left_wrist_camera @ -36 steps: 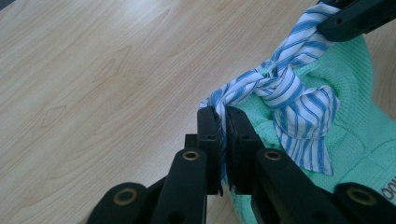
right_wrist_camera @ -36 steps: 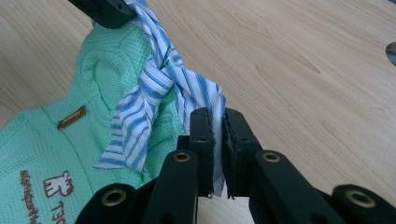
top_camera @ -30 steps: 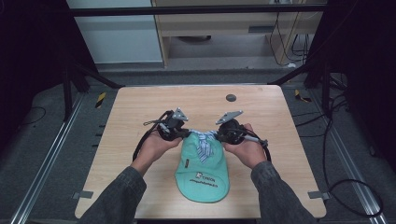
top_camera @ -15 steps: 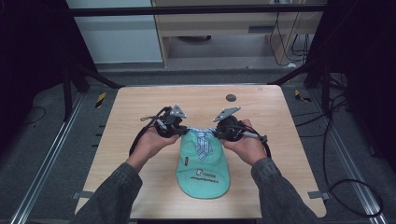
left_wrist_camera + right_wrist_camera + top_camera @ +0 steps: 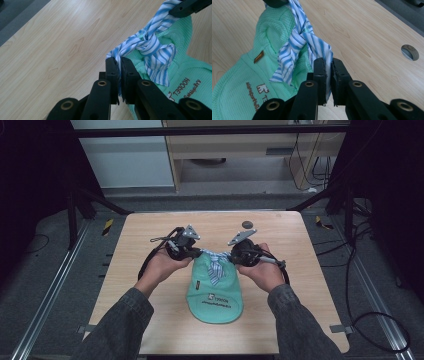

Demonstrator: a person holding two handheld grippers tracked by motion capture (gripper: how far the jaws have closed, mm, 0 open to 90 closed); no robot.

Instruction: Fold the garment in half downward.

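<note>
Item: mint-green mesh garment [image 5: 215, 292], knit fabric with a printed logo and lettering and a small brown label. It lies flat on the light wooden table [image 5: 135, 270], near the middle and toward the person's side, between the two hands.

Item: blue-and-white striped cloth strip [image 5: 215, 267], knotted at the garment's far end. The knot sits over the green fabric; one loose tail hangs down across the garment toward the logo. Two other ends run out sideways, one to each gripper, lifted off the table.

Item: left gripper [image 5: 119, 65], held in the person's left hand [image 5: 162, 267] at the garment's far left corner. Its jaws are closed tight on one end of the striped strip, with fabric pinched between the pads in the left gripper view. The other gripper's black tip shows at the upper right of that view, on the strip's opposite end.

Item: right gripper [image 5: 327, 65], held in the right hand [image 5: 265, 272] at the garment's far right corner. Its jaws are clamped on the other striped end, cloth visible in the narrow gap.

Item: round hole [image 5: 410, 52] in the tabletop, beyond the right gripper, well apart from the garment.

Item: black cables trail from both grippers over the wrists.
</note>
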